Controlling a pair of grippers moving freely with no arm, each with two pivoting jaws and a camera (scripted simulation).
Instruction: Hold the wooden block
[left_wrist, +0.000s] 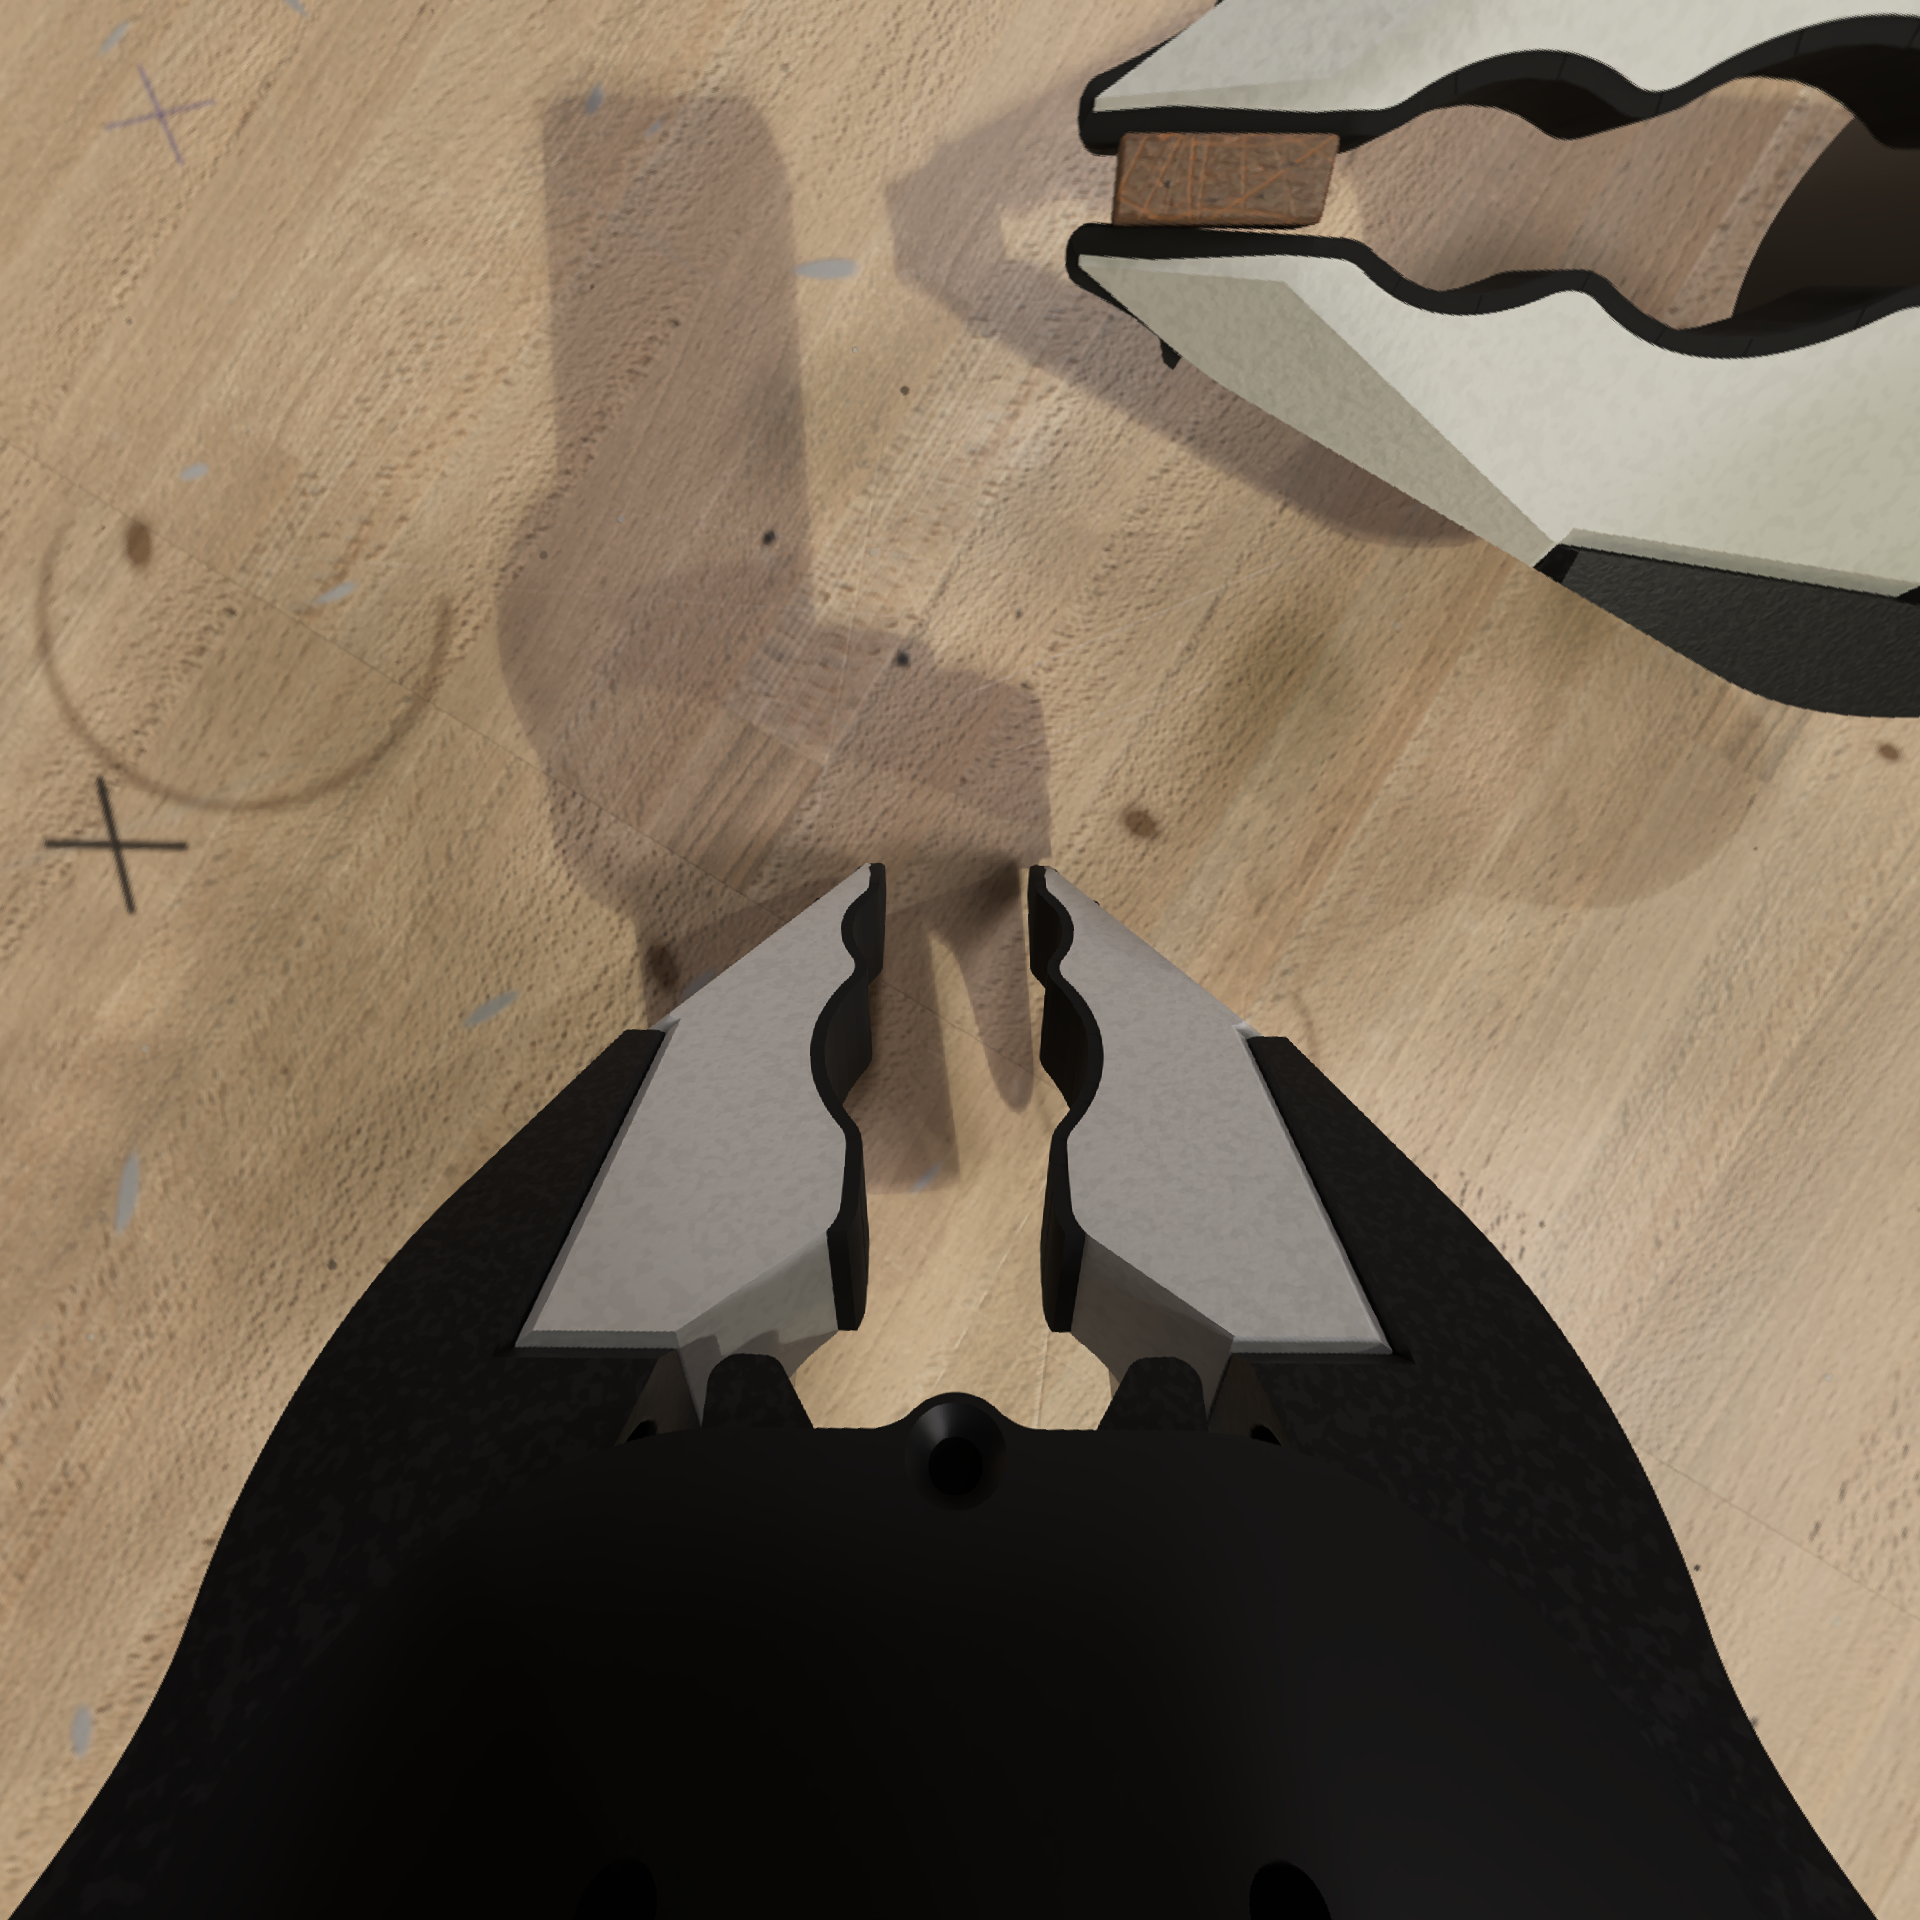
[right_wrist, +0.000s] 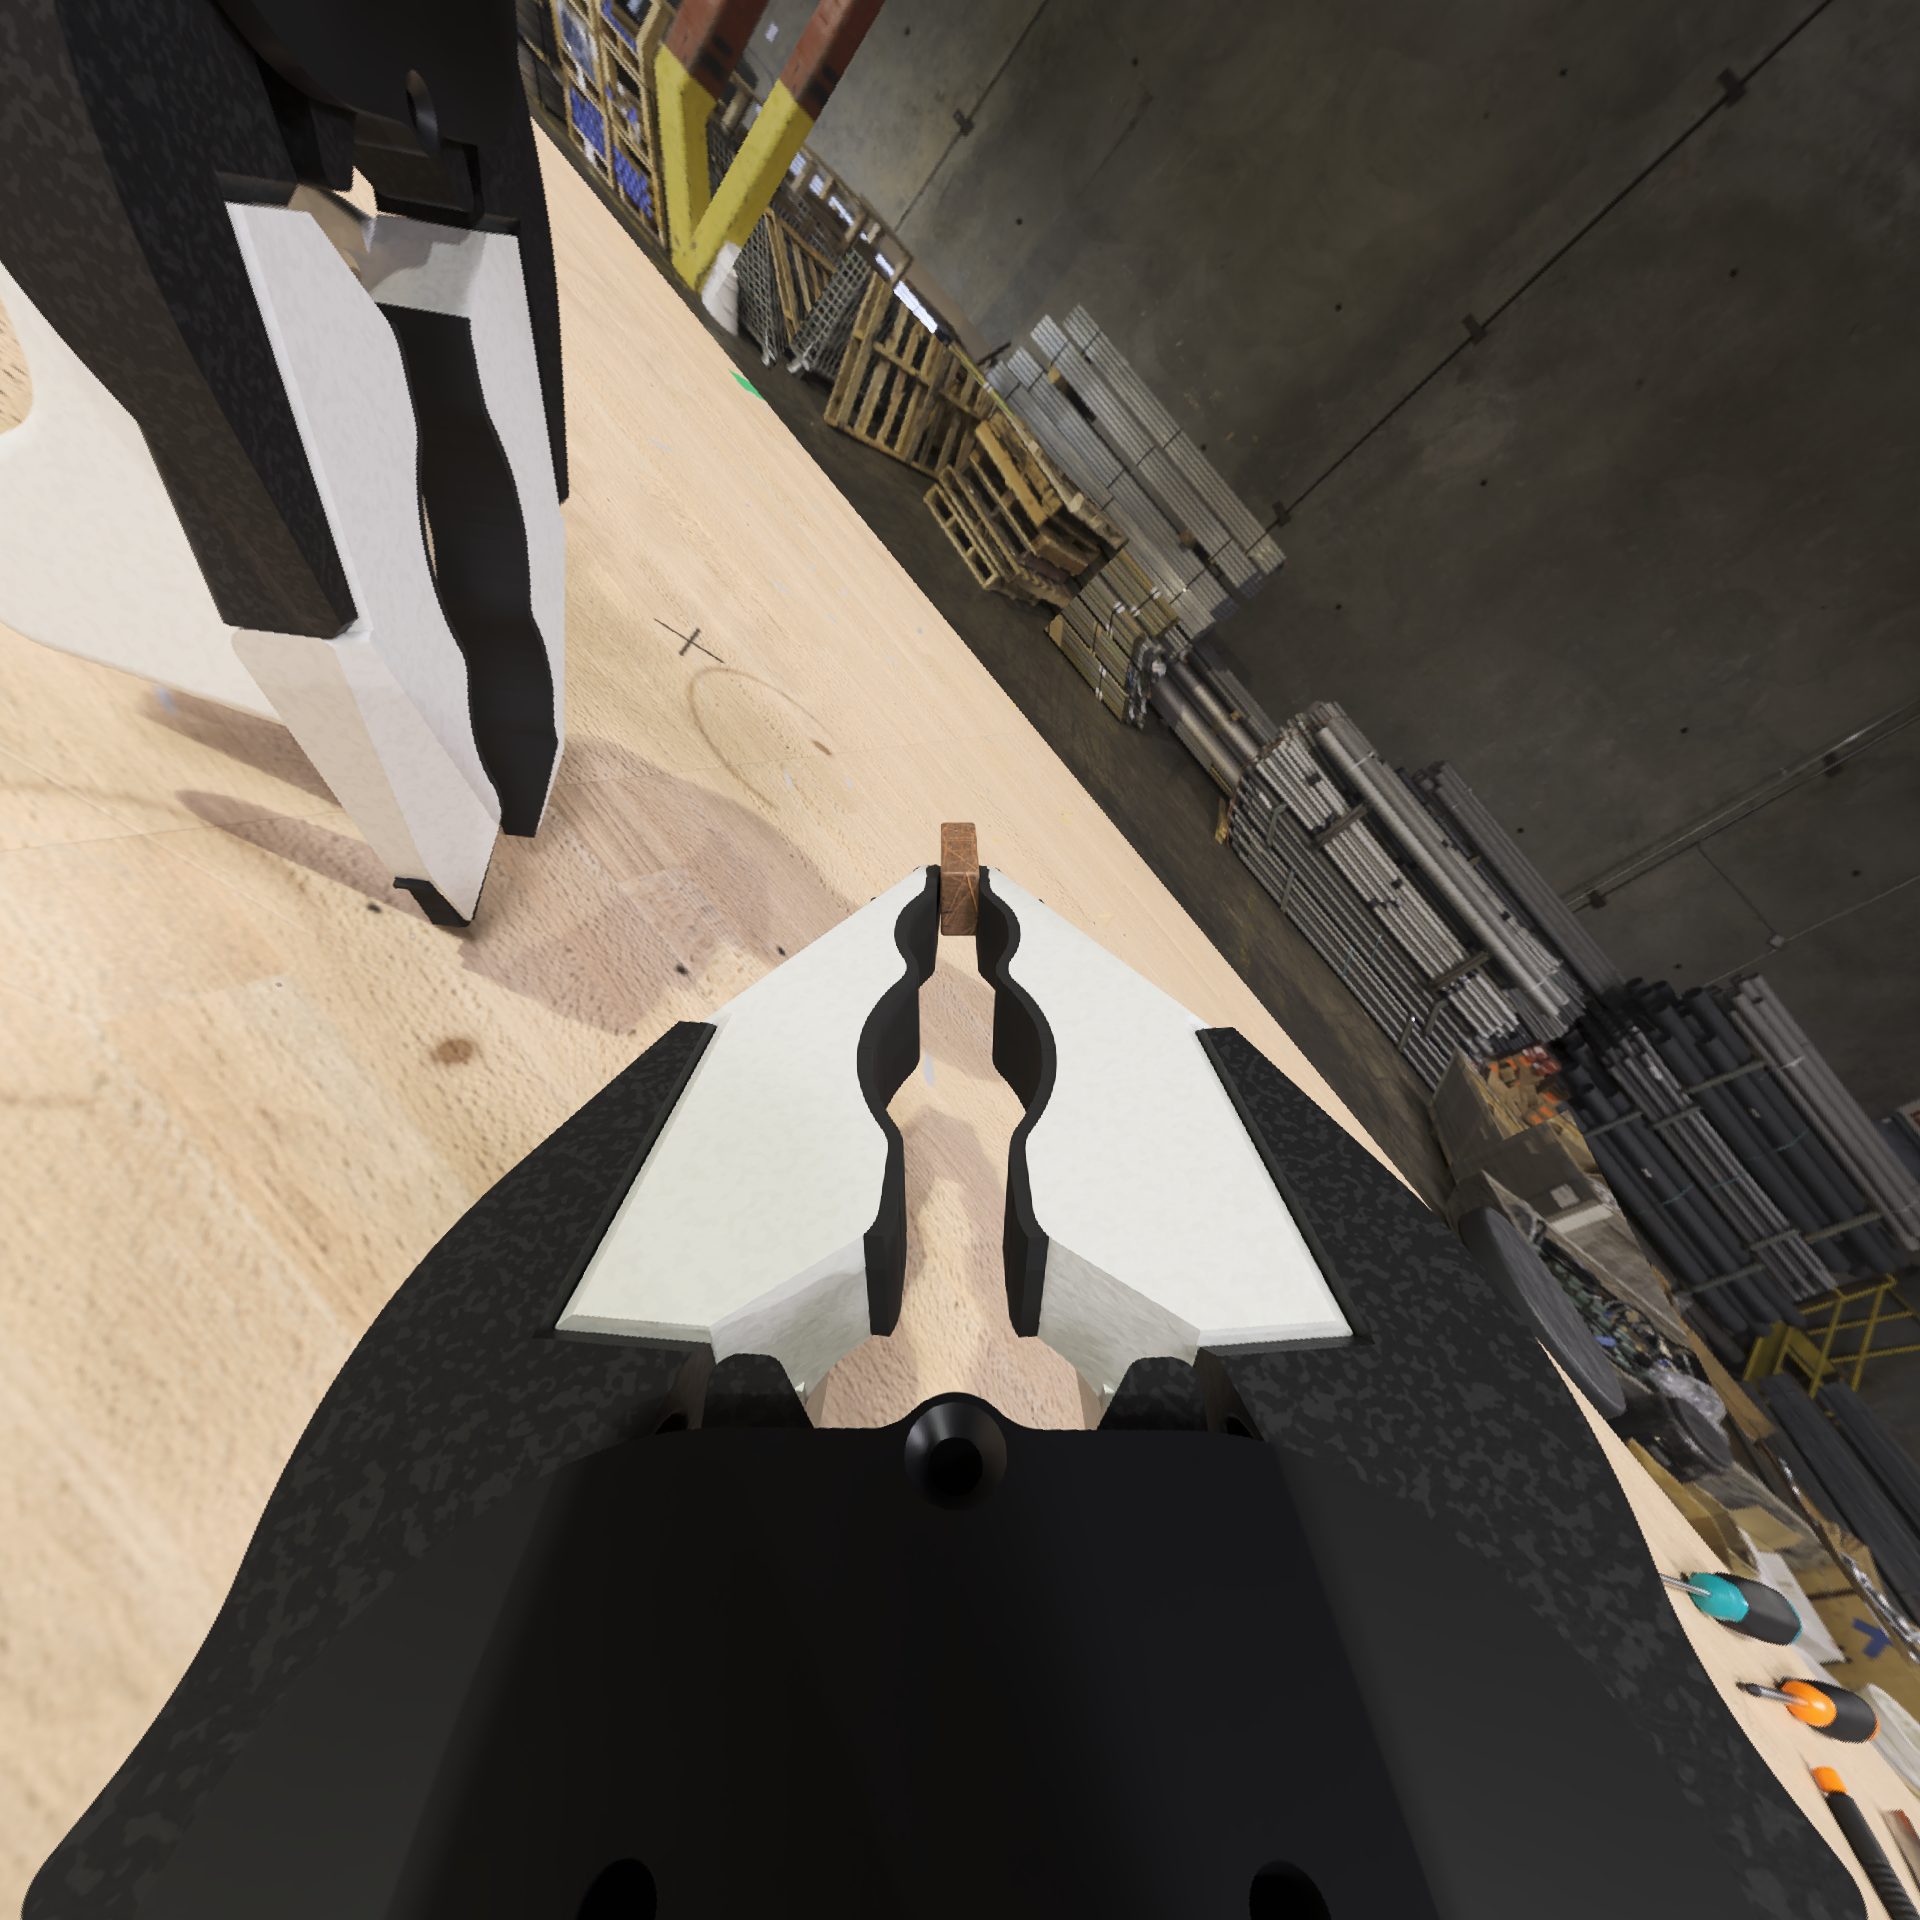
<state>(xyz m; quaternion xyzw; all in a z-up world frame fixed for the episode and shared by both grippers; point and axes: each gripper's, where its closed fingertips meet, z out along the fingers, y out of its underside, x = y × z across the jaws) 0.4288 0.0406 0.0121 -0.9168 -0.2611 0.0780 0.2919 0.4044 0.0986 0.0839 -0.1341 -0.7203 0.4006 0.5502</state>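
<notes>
Brown wooden block (right_wrist: 957, 879) sits pinched at the very tips of the right gripper (right_wrist: 956, 883), jaws closed on its two faces, block clear of the bench (right_wrist: 260, 1143). From the left wrist view, same block (left_wrist: 1222, 179) clamped between the white fingers (left_wrist: 1351, 332). Left gripper (left_wrist: 956, 894) empty, jaws parted a narrow gap, pointing down at the benchtop (left_wrist: 312, 1143), near the right one. Pale wood surface carries pencil crosses (left_wrist: 114, 844) and a ring stain (left_wrist: 239, 665). Bench's far edge runs close beside the block; beyond it pallets (right_wrist: 914, 405) and pipe stacks (right_wrist: 1434, 883). Screwdrivers (right_wrist: 1756, 1612) lie near the right edge.
</notes>
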